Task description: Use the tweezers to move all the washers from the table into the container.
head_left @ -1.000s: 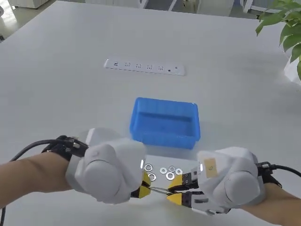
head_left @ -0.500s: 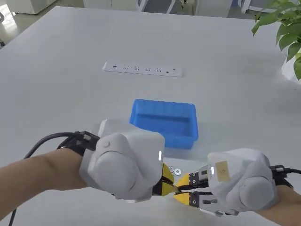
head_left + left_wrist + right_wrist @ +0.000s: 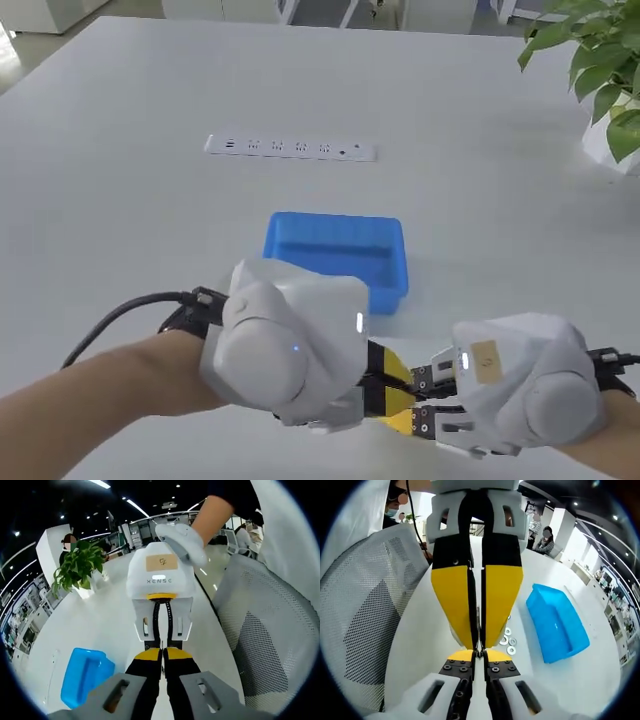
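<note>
My two grippers meet tip to tip near the table's front edge. The left gripper (image 3: 385, 385) is shut, with the thin metal tweezers (image 3: 478, 612) pinched between its yellow pads. Facing it, the right gripper (image 3: 412, 400) is shut on the same tweezers. Several steel washers (image 3: 508, 640) lie on the white table just beyond the jaws; in the head view the left gripper's body hides them. The blue container (image 3: 335, 250) stands empty a little farther back, and shows beside the jaws in the right gripper view (image 3: 557, 625).
A white power strip (image 3: 290, 148) lies across the table behind the container. A green plant (image 3: 590, 70) stands at the far right corner. A grey mesh chair (image 3: 265, 630) is behind the grippers at the table's near side.
The left gripper has moved right and forward, covering the washers in the head view. The two grippers have drawn closer, jaws now tip to tip. The camera has also shifted.
</note>
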`<state>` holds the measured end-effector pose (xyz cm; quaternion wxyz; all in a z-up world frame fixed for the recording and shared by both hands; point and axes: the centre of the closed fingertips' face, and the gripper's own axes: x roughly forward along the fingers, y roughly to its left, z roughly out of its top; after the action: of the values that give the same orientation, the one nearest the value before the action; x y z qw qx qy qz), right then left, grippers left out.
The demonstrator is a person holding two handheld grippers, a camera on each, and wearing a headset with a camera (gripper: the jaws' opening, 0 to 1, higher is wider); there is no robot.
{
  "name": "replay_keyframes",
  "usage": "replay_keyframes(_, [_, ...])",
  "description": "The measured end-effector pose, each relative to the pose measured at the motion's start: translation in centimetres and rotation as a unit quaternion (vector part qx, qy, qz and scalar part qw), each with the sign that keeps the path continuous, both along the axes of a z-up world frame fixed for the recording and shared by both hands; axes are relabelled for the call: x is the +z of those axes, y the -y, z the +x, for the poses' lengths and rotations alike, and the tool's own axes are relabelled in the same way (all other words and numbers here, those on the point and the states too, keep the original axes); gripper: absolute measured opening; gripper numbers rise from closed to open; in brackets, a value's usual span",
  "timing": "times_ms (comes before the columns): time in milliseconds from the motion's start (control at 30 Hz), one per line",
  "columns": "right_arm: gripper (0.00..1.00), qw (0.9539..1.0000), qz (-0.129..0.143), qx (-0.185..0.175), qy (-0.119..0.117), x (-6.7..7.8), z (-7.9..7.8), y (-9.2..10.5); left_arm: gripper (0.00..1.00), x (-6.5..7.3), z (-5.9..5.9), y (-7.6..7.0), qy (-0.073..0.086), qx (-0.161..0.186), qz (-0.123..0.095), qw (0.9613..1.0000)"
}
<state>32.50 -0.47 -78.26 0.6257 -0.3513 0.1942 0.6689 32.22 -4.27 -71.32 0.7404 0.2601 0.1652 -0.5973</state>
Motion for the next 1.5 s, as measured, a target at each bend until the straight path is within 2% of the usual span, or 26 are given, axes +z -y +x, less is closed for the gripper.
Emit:
replay_keyframes(33, [0.07, 1.0000, 0.001, -0.005, -0.003, 0.0, 0.1, 0.1, 0.05, 0.0, 0.2, 0.0, -0.004, 0.010, -0.003, 0.9999])
replay_keyframes(167, [0.07, 1.0000, 0.000, -0.004, -0.004, 0.0, 0.0, 0.0, 0.05, 0.0, -0.1, -0.1, 0.008, -0.001, 0.000, 1.0000])
replay_keyframes(233, [0.07, 1.0000, 0.000, -0.004, -0.004, 0.0, 0.0, -0.1, 0.06, 0.1, -0.1, -0.3, 0.021, -0.010, 0.009, 0.9997])
replay_keyframes(333, [0.07, 1.0000, 0.001, -0.002, -0.007, 0.0, -0.1, -0.2, 0.06, 0.2, -0.2, -0.5, 0.022, -0.016, 0.011, 0.9996])
replay_keyframes(400, [0.07, 1.0000, -0.001, 0.003, -0.003, 0.0, -0.1, -0.2, 0.06, 0.4, -0.4, -0.6, 0.014, -0.018, 0.004, 0.9997])
replay_keyframes(567, [0.07, 1.0000, -0.002, 0.003, -0.002, 0.1, -0.2, -0.3, 0.07, 0.6, -0.4, -0.8, 0.011, -0.021, 0.002, 0.9997])
replay_keyframes(633, [0.07, 1.0000, -0.002, 0.002, -0.003, 0.1, -0.2, -0.4, 0.08, 0.7, -0.4, -0.9, 0.002, -0.019, -0.002, 0.9998])
replay_keyframes(733, [0.07, 1.0000, 0.000, 0.001, -0.005, 0.1, -0.2, -0.5, 0.08, 0.4, -0.5, -1.2, 0.000, -0.020, 0.006, 0.9998])
replay_keyframes(800, [0.07, 1.0000, 0.001, 0.001, -0.007, 0.1, -0.2, -0.5, 0.08, 0.1, -0.5, -1.5, 0.002, -0.023, 0.014, 0.9996])
replay_keyframes(867, [0.07, 1.0000, 0.001, 0.002, -0.008, 0.1, -0.2, -0.6, 0.08, 0.1, -0.6, -1.6, 0.001, -0.023, 0.013, 0.9997])
replay_keyframes(1033, [0.07, 0.9999, 0.001, 0.001, -0.012, 0.1, -0.1, -0.6, 0.06, 0.3, -0.4, -1.4, 0.012, -0.021, 0.010, 0.9997])
replay_keyframes(1067, [0.07, 0.9999, 0.001, 0.000, -0.014, 0.1, -0.2, -0.6, 0.05, 0.3, -0.5, -1.4, 0.007, -0.019, 0.008, 0.9998])
replay_keyframes(1267, [0.07, 0.9999, -0.001, 0.000, -0.011, 0.1, -0.2, -0.7, 0.05, 0.3, -0.6, -1.3, 0.004, -0.013, 0.007, 0.9999])
replay_keyframes(1367, [0.07, 1.0000, 0.002, 0.002, -0.005, 0.4, -0.4, -1.2, 0.05, 0.6, -0.8, -1.4, 0.007, -0.013, 0.005, 0.9999])
replay_keyframes(1500, [0.08, 0.9999, 0.010, 0.006, 0.001, 0.7, -0.5, -2.0, 0.05, 1.0, -1.0, -2.2, 0.007, -0.006, 0.004, 0.9999])
